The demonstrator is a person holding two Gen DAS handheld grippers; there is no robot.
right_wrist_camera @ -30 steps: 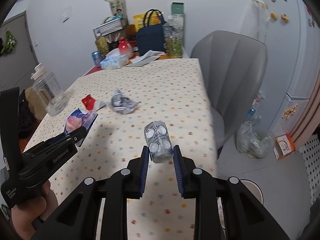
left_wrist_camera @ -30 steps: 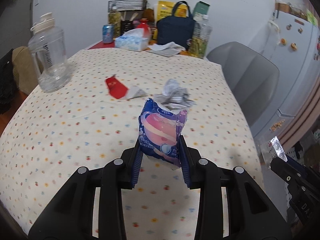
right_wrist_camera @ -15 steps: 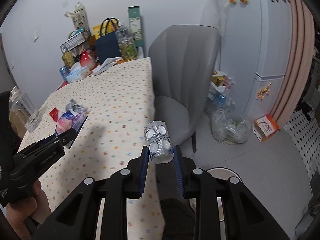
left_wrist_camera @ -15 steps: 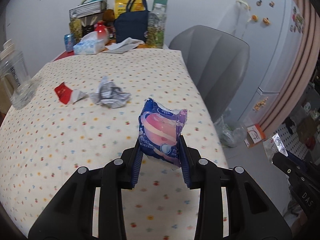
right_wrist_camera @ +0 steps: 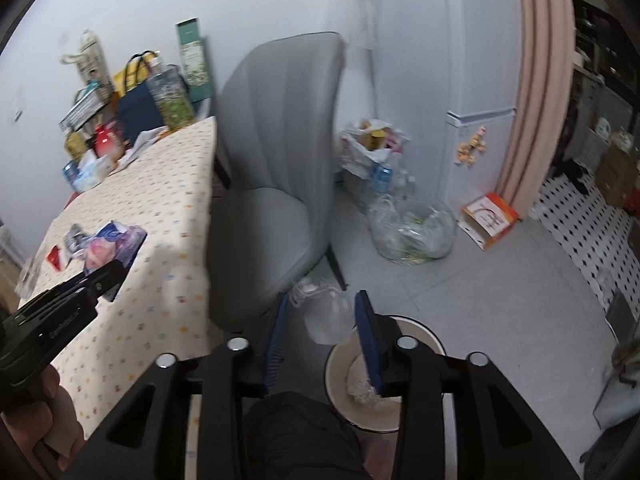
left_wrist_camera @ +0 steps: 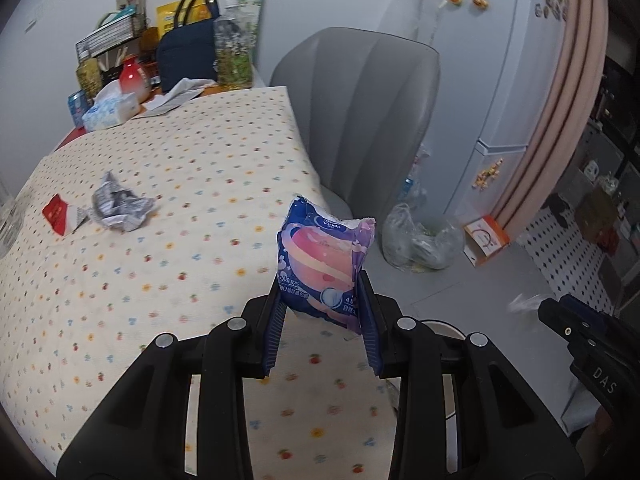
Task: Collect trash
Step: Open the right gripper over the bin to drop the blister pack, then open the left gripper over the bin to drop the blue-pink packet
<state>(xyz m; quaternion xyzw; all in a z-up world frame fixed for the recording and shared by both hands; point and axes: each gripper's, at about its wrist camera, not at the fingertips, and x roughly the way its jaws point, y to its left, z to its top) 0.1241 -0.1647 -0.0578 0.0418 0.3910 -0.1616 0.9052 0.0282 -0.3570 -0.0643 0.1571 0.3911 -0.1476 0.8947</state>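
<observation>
Tissue pack [left_wrist_camera: 322, 268] clamped between left tool [left_wrist_camera: 322, 332] pads, above table edge [left_wrist_camera: 160, 208]

The tissue packet [left_wrist_camera: 326, 268] is glossy printed plastic film. The tablecloth [left_wrist_camera: 168, 216] is matt woven cloth with a small dotted print. The crumpled wrapper [left_wrist_camera: 120, 206] looks like shiny creased foil. The chair [right_wrist_camera: 276, 168] has smooth matt grey upholstery. The bin [right_wrist_camera: 424, 336] is smooth white plastic. The gripper fingers [left_wrist_camera: 276, 328] carry ribbed blue pads on matt black plastic.
</observation>
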